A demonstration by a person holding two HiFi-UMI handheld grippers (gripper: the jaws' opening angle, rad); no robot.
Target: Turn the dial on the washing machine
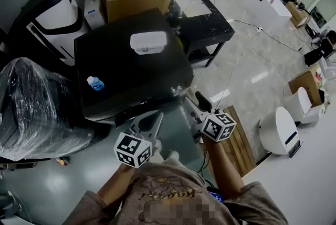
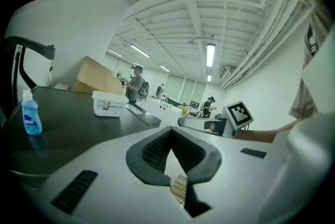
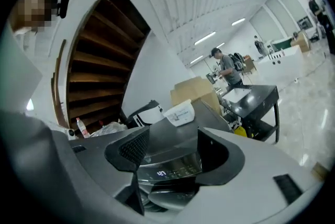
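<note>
The washer [image 1: 131,61] stands dark-topped in front of the person. The right gripper [image 3: 170,149] points at its front panel, jaws apart. The left gripper [image 2: 170,131] is just beside it, jaws together on nothing. The dial [image 3: 168,199] sits low between the right jaws.

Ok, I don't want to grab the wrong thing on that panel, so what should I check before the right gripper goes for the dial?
1. Right gripper jaws apart: ok.
2. Nothing between those jaws: ok; only the washing machine's lit panel shows through the gap.
3. Dial located: cannot tell; no view shows it clearly.
4. Left gripper out of the way: ok; it is shut, empty and short of the machine's front.
5. Loose things clear of the front edge: ok; the blue bottle and white tub stand further back on the machine's top.
</note>
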